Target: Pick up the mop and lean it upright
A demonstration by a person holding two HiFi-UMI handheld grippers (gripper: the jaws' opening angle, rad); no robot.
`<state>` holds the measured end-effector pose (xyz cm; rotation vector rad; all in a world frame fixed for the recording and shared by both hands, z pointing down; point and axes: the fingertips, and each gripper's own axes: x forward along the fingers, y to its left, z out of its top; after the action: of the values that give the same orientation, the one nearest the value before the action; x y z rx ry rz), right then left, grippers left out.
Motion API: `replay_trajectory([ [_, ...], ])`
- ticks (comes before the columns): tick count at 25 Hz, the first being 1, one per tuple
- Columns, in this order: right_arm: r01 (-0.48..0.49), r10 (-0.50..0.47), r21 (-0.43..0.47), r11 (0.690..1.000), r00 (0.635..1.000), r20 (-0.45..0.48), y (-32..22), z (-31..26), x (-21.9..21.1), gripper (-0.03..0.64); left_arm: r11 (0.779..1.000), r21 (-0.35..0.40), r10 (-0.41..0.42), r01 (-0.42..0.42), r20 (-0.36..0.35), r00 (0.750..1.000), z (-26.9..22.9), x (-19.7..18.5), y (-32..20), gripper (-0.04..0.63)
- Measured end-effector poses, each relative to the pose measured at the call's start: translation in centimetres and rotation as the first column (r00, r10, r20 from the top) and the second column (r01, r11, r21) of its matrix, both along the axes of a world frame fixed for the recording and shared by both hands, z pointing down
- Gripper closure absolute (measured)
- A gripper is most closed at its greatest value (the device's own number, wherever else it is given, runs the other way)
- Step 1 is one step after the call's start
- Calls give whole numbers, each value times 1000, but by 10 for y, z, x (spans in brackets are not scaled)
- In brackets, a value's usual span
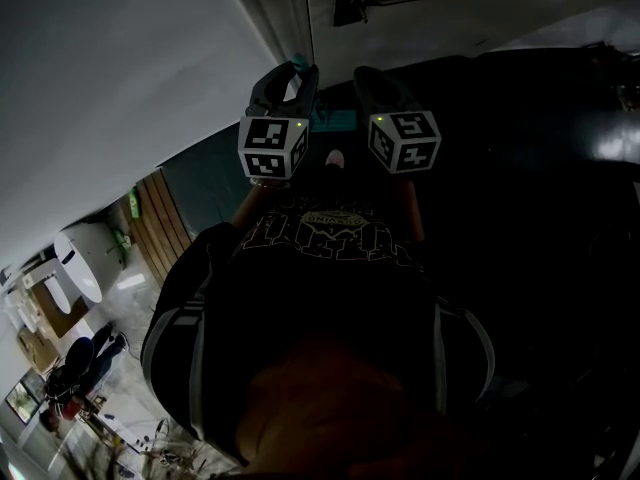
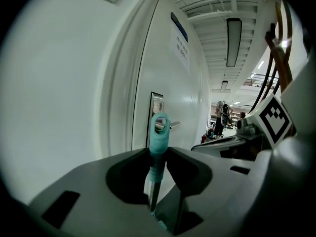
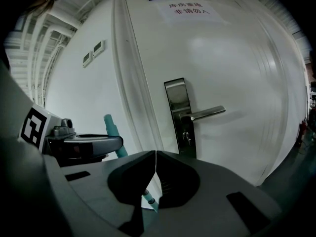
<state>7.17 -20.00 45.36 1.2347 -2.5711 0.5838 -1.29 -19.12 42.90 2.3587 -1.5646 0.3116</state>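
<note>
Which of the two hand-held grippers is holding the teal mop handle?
The left hand-held gripper: the mop handle stands clamped between its jaws. The right hand-held gripper is shut, with nothing between its jaws.

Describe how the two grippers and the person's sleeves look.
The left gripper and right gripper have grey moulded bodies and dark jaws hollowed inside. Each carries a white cube of black square markers with a small green light. The person wears a dark top with pale chest print and pale-striped sleeves.

Mop: teal looped grip, slim dark shaft, upright, pinched in left hand-held gripper.
</note>
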Motion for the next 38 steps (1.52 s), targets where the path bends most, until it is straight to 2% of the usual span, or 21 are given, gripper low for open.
replay_trajectory([
  [15, 8, -8, -10, 1000, 1000, -10, 1, -4, 3, 597, 1000, -25, -5, 5, -2, 1000, -1, 1, -3, 445],
  [23, -33, 32, -17, 999, 999, -26, -4, -2, 26, 597, 999, -44, -4, 4, -7, 1000, 9, 10, -18, 446],
  [30, -67, 65, -33, 997, 997, -41, -18, 3, 51, 597, 996, -82, -41, 41, 6, 999, 29, 11, -41, 445],
  [38, -38, 37, -34, 999, 999, -23, -42, 11, 53, 597, 989, -121, -81, 84, 29, 996, 56, 14, -66, 445],
])
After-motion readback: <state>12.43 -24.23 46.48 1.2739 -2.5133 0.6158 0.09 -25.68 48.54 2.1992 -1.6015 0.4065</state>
